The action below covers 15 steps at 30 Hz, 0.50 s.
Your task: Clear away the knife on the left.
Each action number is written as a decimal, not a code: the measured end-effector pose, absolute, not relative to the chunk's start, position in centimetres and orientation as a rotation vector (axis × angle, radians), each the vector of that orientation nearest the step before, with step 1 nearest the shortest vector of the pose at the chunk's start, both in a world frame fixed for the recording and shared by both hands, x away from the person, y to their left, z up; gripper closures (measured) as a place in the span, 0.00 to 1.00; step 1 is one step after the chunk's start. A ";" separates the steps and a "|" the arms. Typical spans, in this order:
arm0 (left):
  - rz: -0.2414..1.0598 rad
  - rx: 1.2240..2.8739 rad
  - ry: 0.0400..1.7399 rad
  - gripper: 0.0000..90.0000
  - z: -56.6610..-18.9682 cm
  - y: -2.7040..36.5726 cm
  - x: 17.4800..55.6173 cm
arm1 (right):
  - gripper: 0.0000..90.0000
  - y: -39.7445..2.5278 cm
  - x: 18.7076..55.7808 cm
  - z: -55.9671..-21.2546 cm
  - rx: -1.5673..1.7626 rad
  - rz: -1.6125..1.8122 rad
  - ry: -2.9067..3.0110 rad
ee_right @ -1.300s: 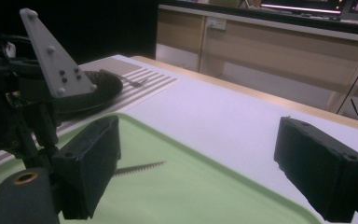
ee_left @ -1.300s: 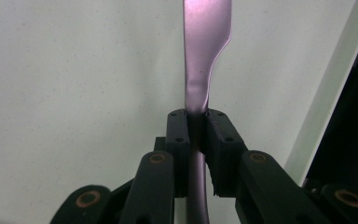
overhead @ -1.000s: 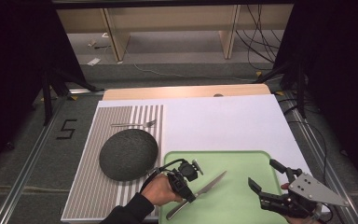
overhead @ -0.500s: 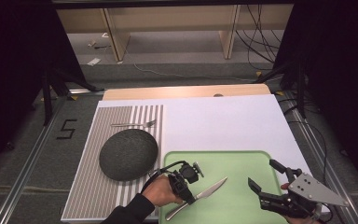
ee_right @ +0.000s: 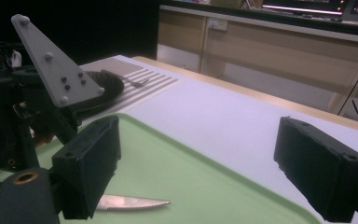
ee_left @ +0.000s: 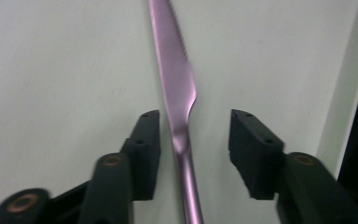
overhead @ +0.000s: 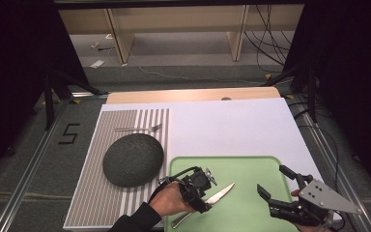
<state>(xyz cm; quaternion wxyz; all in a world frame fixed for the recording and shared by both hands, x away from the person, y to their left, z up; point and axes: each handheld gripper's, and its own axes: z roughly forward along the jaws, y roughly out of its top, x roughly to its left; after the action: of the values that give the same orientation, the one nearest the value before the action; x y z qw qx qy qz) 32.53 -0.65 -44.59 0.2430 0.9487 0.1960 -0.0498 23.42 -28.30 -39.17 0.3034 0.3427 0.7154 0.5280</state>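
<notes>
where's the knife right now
In the high view the knife lies on the green tray, at its near left. The open left gripper straddles it, and the dark plate sits further left.

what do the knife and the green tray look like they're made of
Knife: looks like polished metal, probably steel, since the blade shines and has a fine serrated edge. Green tray: likely plastic, hedged, going by its even matte colour, rounded corners and raised moulded rim.

Green tray (overhead: 270,166) bare right of knife (overhead: 211,201); dark plate (overhead: 133,159) and fork (overhead: 137,128) crowd striped mat (overhead: 92,203) left.
</notes>
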 end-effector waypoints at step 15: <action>-0.152 2.604 0.475 1.00 -46.0 -1.3 32.5 | 0.17 -28.3 23.5 -39.2 0.911 1.399 1.895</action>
<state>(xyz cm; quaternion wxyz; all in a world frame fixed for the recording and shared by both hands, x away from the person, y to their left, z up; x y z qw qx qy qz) 32.50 -1.26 -46.03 0.2426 0.9528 0.1739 -0.0556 23.46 -28.29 -39.20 0.3034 0.3438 0.7149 0.5279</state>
